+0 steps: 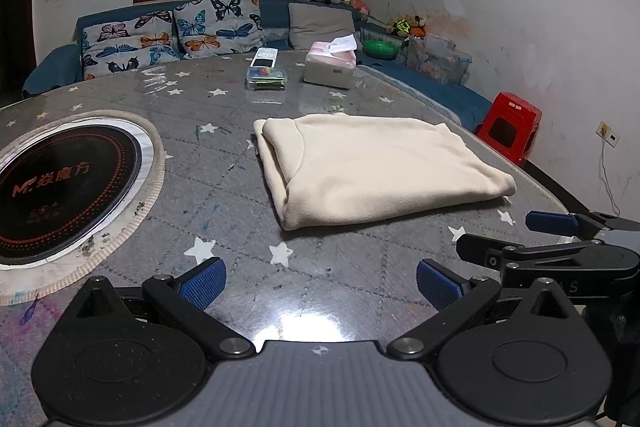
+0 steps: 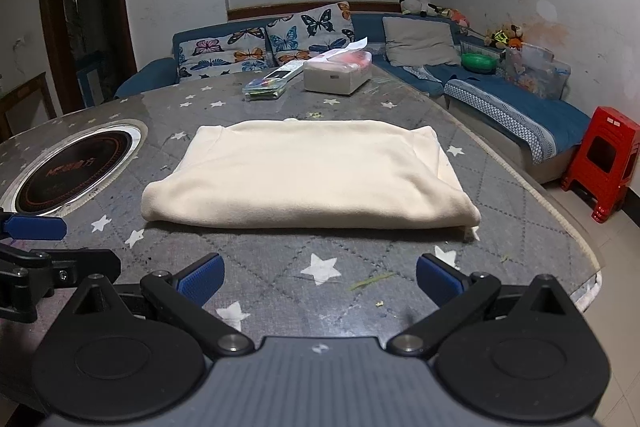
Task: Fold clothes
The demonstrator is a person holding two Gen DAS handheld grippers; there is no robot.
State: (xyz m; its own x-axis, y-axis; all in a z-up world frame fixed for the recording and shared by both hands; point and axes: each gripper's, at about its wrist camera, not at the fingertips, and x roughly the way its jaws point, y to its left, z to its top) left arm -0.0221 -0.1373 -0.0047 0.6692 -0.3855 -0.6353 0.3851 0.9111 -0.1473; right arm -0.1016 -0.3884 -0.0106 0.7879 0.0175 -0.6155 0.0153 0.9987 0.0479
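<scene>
A cream garment (image 1: 376,167) lies folded into a thick rectangle on the grey star-patterned table (image 1: 224,187). In the right wrist view the same garment (image 2: 308,175) lies straight ahead, its folded edge toward me. My left gripper (image 1: 320,285) is open over bare table, short of the garment's near-left corner, holding nothing. My right gripper (image 2: 318,281) is open too, a little back from the garment's near edge, empty. The right gripper's fingers (image 1: 552,223) show at the right of the left wrist view, and a left gripper finger (image 2: 36,227) shows at the left of the right wrist view.
A round induction cooker (image 1: 60,183) is set into the table at the left. At the far side stand a tissue box (image 1: 330,65), a remote and a small clear box (image 1: 267,77). Behind is a blue sofa with butterfly cushions (image 2: 256,47); a red stool (image 2: 600,167) stands right of the table's edge.
</scene>
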